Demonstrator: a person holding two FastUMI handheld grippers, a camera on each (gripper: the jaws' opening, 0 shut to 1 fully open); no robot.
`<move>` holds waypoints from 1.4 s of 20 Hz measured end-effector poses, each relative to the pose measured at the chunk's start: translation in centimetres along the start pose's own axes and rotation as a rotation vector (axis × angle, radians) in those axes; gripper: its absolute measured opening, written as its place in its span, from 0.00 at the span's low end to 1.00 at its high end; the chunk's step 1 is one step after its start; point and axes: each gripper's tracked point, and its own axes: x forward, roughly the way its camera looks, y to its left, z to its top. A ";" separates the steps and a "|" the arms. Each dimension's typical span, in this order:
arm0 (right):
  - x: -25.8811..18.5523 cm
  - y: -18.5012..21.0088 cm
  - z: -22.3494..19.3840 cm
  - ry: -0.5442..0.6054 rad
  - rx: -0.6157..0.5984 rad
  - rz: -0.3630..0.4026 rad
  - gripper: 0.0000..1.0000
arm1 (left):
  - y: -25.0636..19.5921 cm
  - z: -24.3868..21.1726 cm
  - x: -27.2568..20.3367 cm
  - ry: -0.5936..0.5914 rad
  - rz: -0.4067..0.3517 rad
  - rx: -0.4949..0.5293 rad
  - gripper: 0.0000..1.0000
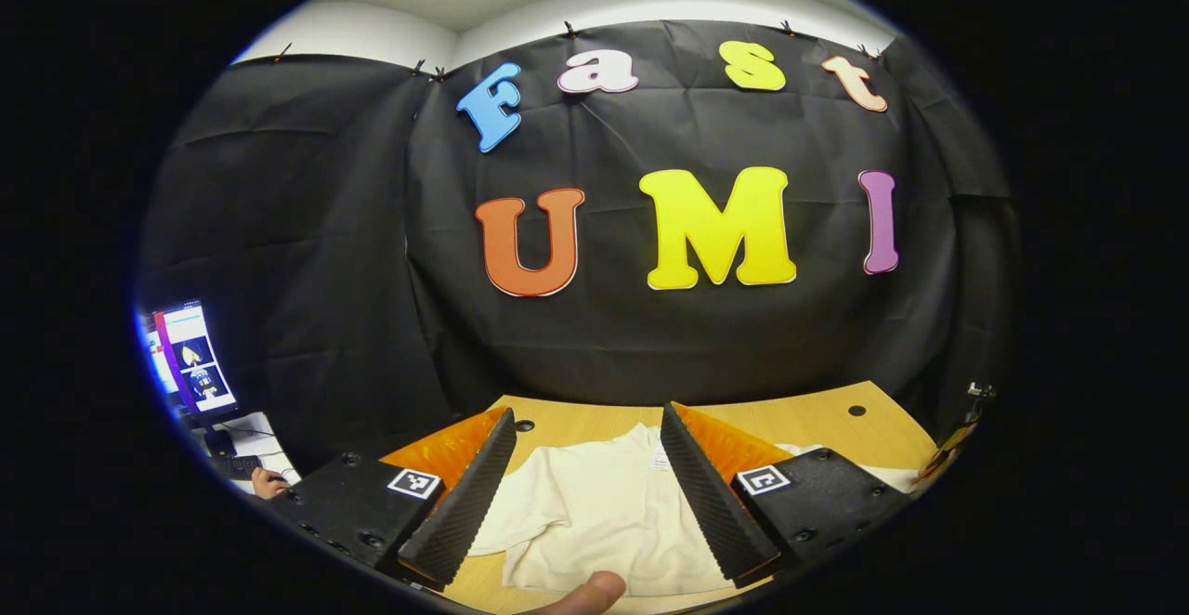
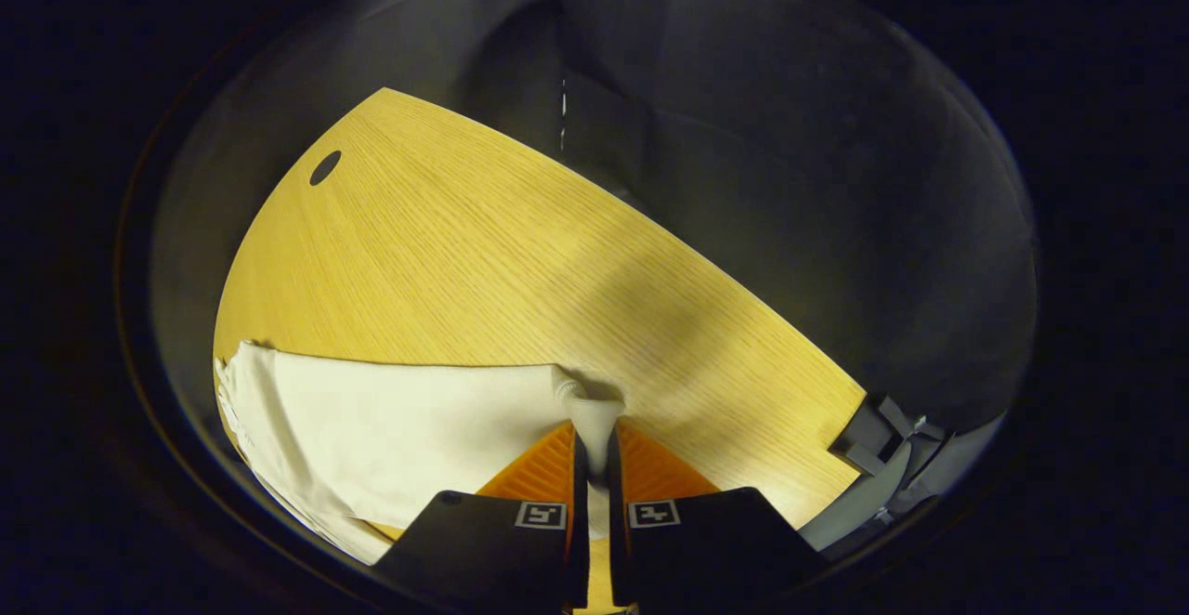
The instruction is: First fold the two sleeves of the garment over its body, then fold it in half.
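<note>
Your right gripper (image 2: 594, 448) pinches a sleeve (image 2: 587, 411) of the cream garment (image 1: 594, 513) lying on the wooden table (image 2: 483, 253); your left gripper (image 1: 585, 494) hovers above it, fingers spread.

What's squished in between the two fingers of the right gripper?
In the right gripper view, the right gripper pinches a bunched bit of the cream garment between its fingers, above the wooden table.

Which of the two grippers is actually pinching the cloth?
The right gripper: its fingers are shut on a bunch of the garment. The left gripper hangs open above it.
</note>
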 end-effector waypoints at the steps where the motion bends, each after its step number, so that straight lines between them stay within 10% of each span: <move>1: 0.0 0.2 0.1 -0.001 -0.009 0.000 0.09 | 0.2 0.3 0.2 -0.010 -0.001 0.003 0.99; 15: -8.1 5.6 1.5 -0.058 -0.003 0.101 0.09 | 3.4 0.3 3.1 -0.039 -0.054 -0.056 0.99; 28: -21.0 22.5 -4.3 -0.137 -0.249 0.308 0.09 | 10.3 -3.6 5.0 -0.009 -0.064 -0.062 1.00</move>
